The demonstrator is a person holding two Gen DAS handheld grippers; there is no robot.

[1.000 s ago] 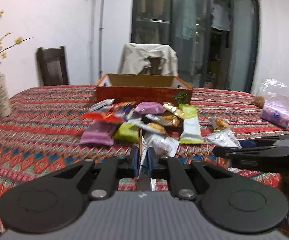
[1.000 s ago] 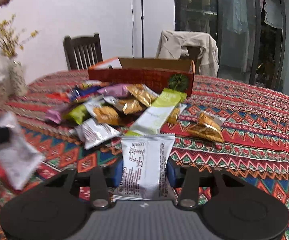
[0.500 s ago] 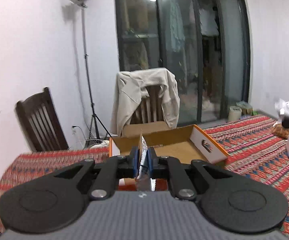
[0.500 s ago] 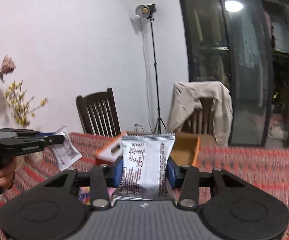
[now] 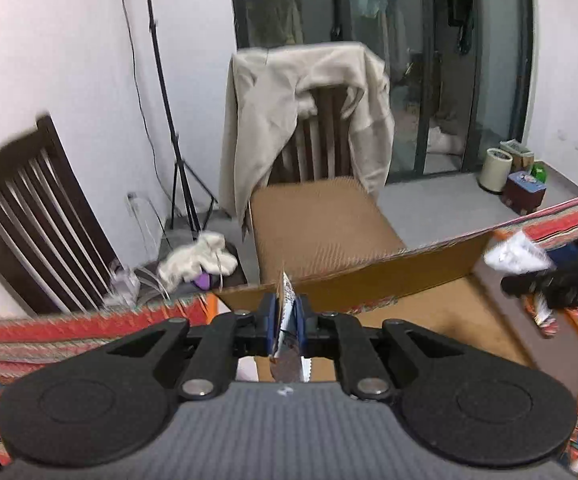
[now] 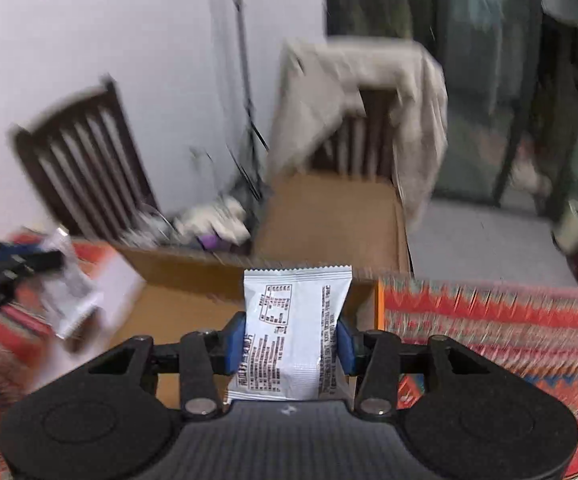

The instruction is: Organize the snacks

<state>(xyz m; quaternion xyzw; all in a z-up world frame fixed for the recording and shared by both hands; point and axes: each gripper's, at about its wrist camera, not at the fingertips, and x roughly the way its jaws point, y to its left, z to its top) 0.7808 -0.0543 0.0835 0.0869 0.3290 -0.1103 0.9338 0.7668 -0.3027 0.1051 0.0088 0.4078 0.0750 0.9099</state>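
My left gripper (image 5: 286, 326) is shut on a silver snack packet (image 5: 287, 312), held edge-on above the open cardboard box (image 5: 429, 268). My right gripper (image 6: 291, 338) is shut on a white snack packet (image 6: 295, 320) with printed text, held flat-on over the same box (image 6: 193, 312). Each gripper shows in the other's view with its packet: the right one (image 5: 529, 276) at the far right, the left one (image 6: 29, 264) at the far left. The snack pile on the table is out of view.
The table has a red patterned cloth (image 6: 489, 320). Behind the box stand a chair draped with a beige jacket (image 5: 309, 112), a dark wooden chair (image 5: 37, 208) and a light stand (image 5: 169, 120). Clutter lies on the floor beyond.
Both grippers have risen from the snack pile and moved forward over the cardboard box, each keeping its packet. The views now look down into the box.
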